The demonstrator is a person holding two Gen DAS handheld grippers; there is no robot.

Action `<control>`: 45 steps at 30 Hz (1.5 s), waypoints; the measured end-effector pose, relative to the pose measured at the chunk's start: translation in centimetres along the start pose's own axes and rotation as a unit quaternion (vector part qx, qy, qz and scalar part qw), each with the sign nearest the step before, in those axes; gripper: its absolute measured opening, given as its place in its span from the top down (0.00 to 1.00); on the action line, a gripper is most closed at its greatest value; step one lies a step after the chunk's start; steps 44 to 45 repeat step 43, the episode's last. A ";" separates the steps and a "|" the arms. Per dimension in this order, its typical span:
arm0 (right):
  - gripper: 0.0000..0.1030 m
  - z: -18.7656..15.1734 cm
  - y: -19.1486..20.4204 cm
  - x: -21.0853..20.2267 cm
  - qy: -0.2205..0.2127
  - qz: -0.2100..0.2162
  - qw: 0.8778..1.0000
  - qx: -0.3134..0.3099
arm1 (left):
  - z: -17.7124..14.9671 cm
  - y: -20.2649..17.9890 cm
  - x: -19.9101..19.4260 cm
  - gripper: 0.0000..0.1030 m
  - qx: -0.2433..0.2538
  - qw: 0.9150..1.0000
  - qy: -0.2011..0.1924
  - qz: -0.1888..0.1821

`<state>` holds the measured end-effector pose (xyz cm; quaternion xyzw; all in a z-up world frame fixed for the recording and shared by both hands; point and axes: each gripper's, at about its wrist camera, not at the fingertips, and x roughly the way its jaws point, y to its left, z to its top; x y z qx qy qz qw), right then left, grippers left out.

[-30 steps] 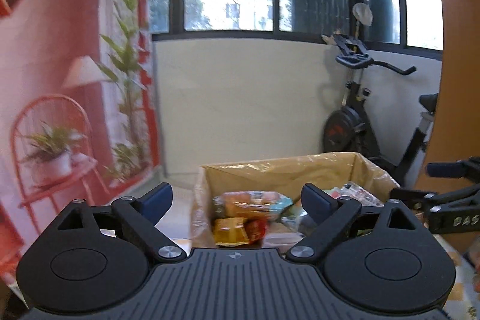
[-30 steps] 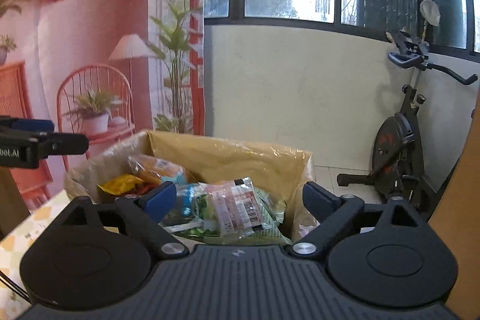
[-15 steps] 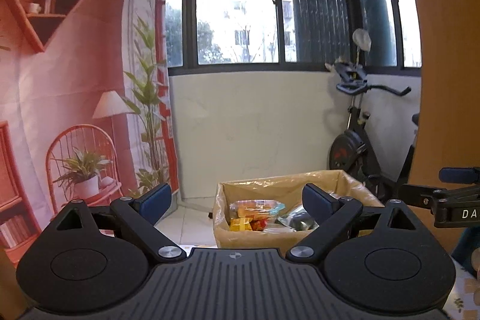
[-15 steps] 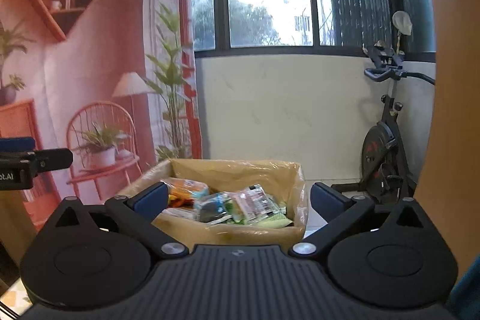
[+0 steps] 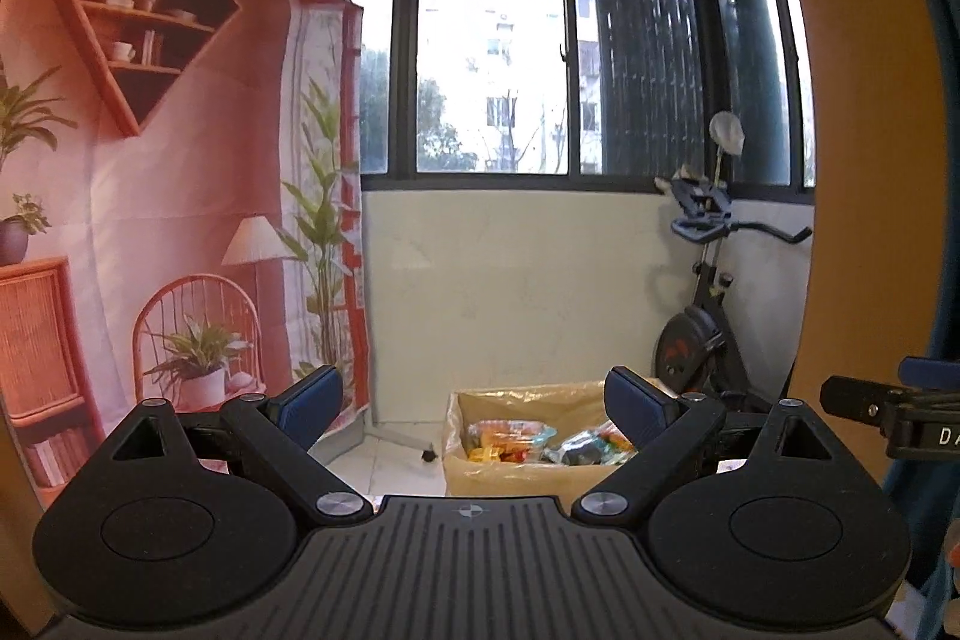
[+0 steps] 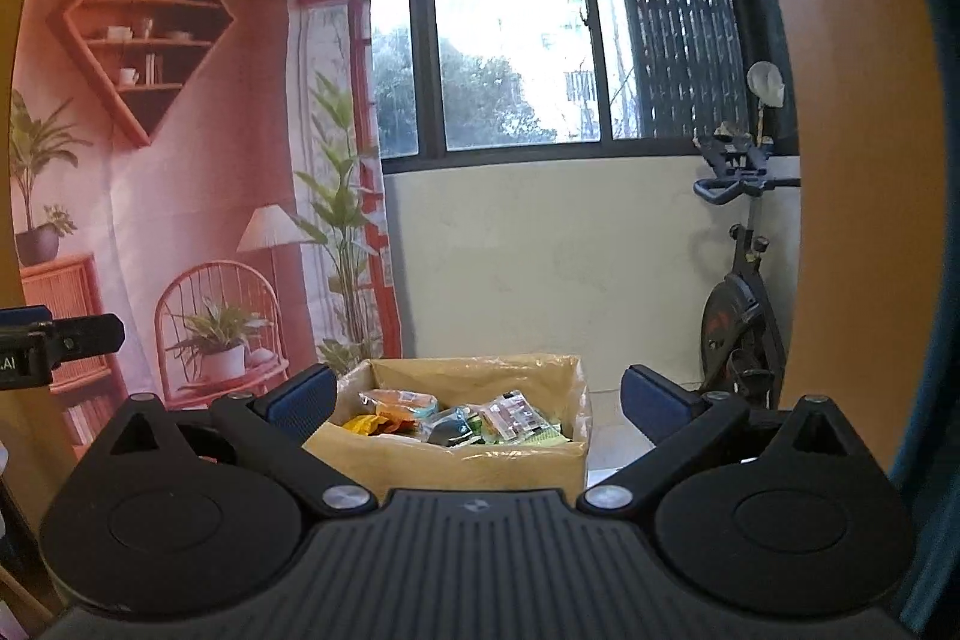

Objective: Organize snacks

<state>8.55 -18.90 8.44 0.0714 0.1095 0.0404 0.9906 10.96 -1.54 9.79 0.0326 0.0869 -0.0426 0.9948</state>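
A cardboard box (image 6: 480, 466) lined with clear plastic stands ahead, with several snack packets (image 6: 462, 418) piled inside. The left wrist view has the same box (image 5: 516, 472) a little to the right, with the snack packets (image 5: 540, 445) in it. My left gripper (image 5: 474, 403) is open and holds nothing. My right gripper (image 6: 477, 400) is open wide, with nothing between its blue pads; the box lies well beyond them. The tip of the right gripper (image 5: 888, 415) shows at the right edge of the left wrist view. The left gripper's tip (image 6: 54, 340) shows at the left edge of the right wrist view.
A printed backdrop (image 5: 150, 220) of a room hangs at the left. An exercise bike (image 6: 744, 316) stands by the pale wall under the windows. An orange panel (image 6: 840, 160) and blue fabric (image 6: 936, 280) close off the right side.
Both grippers have drawn back and risen, so the box looks smaller and farther off. The right gripper's jaws have widened slightly.
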 end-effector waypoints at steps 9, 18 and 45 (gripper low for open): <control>0.00 0.8 0.5 -3.4 -0.014 0.007 1.000 0.004 | 0.2 -0.4 -2.0 0.07 0.001 1.000 -0.010 -0.005; 0.00 1.2 0.2 -4.2 -0.020 0.007 1.000 0.013 | 0.4 -0.4 -2.7 0.07 -0.003 1.000 -0.014 -0.005; 0.00 1.2 0.5 -4.0 -0.010 0.010 1.000 0.004 | 0.6 0.4 -3.2 0.07 -0.017 1.000 -0.015 0.000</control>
